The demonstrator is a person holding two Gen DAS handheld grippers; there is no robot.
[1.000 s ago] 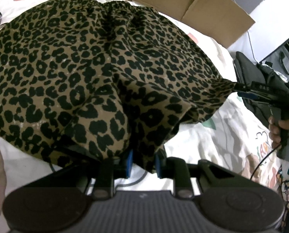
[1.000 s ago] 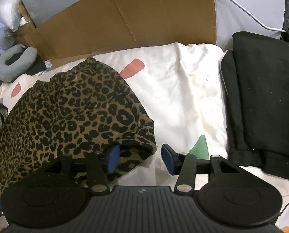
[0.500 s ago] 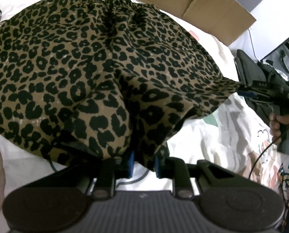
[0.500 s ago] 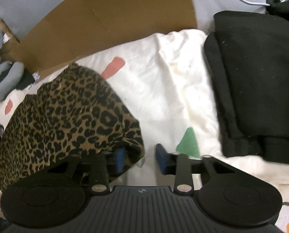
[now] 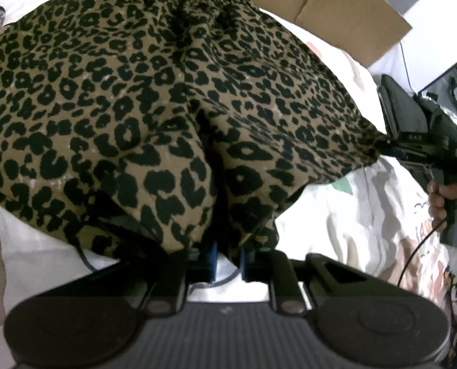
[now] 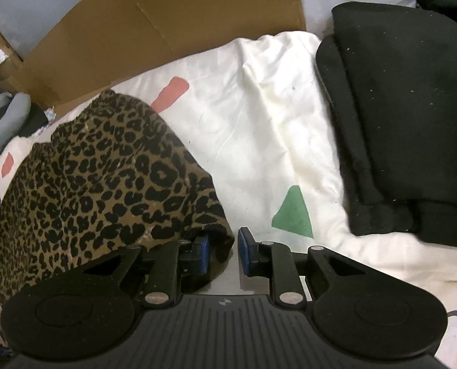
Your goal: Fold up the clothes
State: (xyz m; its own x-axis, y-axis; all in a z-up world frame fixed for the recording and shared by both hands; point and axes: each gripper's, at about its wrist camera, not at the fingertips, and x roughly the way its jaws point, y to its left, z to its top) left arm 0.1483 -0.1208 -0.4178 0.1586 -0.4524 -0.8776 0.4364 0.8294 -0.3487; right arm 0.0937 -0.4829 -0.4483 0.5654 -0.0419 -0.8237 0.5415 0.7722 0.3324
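1. The leopard-print garment (image 5: pixel 154 117) lies on the bed (image 6: pixel 259 129), over its patterned white cover and toward the left side as the right wrist camera sees it, with its bunched far edge near the cardboard (image 6: pixel 154 27) that stands along the bed's far edge.
2. The left gripper (image 5: pixel 228 259) is clenched on the garment's near hem; its jaws have just been closing further, and cloth hangs down between the blue pads (image 5: pixel 212 261).
3. Only the left wrist view shows the garment's full spread, drawn taut toward the right gripper (image 5: pixel 393 150), which pinches its right corner, and the person's hand (image 5: pixel 440 200) on that gripper's handle.
4. Seen from its own camera, the right gripper (image 6: pixel 223 253) has just been closing, and a fold of the garment sits between its jaws against the left pad; whether the right pad touches cloth I cannot tell.
5. Only the right wrist view shows the folded black garment (image 6: pixel 403 117) at the bed's right side and a grey neck pillow (image 6: pixel 4 120) beyond the far left corner.
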